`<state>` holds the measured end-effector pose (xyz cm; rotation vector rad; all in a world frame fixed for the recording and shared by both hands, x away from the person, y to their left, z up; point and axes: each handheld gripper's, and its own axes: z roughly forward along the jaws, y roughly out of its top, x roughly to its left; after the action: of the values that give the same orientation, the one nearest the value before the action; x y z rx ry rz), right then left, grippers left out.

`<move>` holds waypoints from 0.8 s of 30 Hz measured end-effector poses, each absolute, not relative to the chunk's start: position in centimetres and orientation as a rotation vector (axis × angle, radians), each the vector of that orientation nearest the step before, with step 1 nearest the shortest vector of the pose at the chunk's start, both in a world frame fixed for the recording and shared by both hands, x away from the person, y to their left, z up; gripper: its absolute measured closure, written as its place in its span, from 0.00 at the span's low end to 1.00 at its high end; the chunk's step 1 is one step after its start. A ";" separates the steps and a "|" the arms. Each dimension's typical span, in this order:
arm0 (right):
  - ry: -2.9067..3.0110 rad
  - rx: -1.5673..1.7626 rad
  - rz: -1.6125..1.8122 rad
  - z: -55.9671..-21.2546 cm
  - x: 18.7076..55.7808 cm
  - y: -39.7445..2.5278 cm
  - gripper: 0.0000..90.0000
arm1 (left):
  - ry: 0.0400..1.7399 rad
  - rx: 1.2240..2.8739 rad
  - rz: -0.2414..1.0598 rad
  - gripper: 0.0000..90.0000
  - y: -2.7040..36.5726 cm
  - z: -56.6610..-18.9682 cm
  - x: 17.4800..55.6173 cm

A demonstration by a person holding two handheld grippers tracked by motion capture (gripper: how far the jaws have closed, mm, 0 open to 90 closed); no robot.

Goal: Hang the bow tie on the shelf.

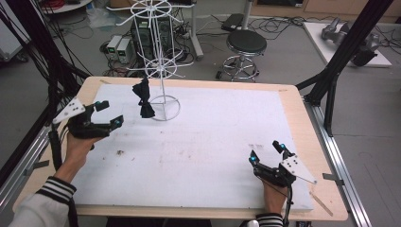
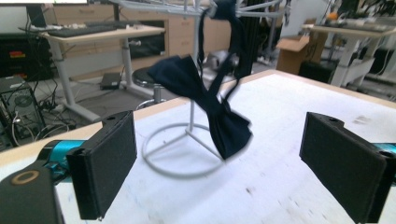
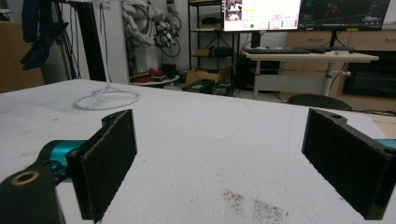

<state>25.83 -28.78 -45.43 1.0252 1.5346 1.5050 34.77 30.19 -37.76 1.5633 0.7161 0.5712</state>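
A dark bow tie [image 1: 143,100] hangs from the white wire display stand [image 1: 161,61] at the far left of the white table [image 1: 213,142], its long axis running down and slightly tilted. The left gripper [image 1: 108,115] sits just left of it, jaws wide apart and empty, aimed at the tie. The right gripper [image 1: 267,152] rests near-right, well apart from the tie, also wide open and holding nothing.
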 end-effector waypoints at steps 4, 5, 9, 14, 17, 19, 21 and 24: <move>1.532 1.021 1.498 -45.4 25.8 -28.7 0.10 | 0.730 1.551 0.567 0.10 31.2 -39.7 32.7; 1.532 1.022 1.498 -45.4 25.8 -28.7 0.10 | 0.728 1.550 0.577 0.10 31.4 -40.1 32.3; 1.529 1.024 1.497 -45.4 25.8 -28.7 0.10 | 0.704 1.544 0.605 0.10 32.0 -42.0 30.5; 1.523 1.020 1.495 -45.4 25.8 -28.7 0.10 | 0.731 1.507 0.609 0.10 32.9 -44.4 28.9; 1.524 1.020 1.493 -45.4 25.8 -28.7 0.10 | 0.717 1.461 0.656 0.10 33.3 -45.3 28.1; 1.523 1.027 1.494 -45.4 25.8 -28.7 0.10 | 0.706 1.452 0.670 0.10 33.3 -45.4 27.8; 1.522 1.027 1.494 -45.4 25.8 -28.7 0.10 | 0.694 1.448 0.681 0.10 33.2 -45.4 27.7; 1.521 1.026 1.492 -45.4 25.8 -28.7 0.10 | 0.687 1.438 0.693 0.10 33.2 -45.5 27.5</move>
<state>25.75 -28.67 -45.45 1.0265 1.5206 1.4917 27.53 33.23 -45.47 1.4383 0.6865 0.6925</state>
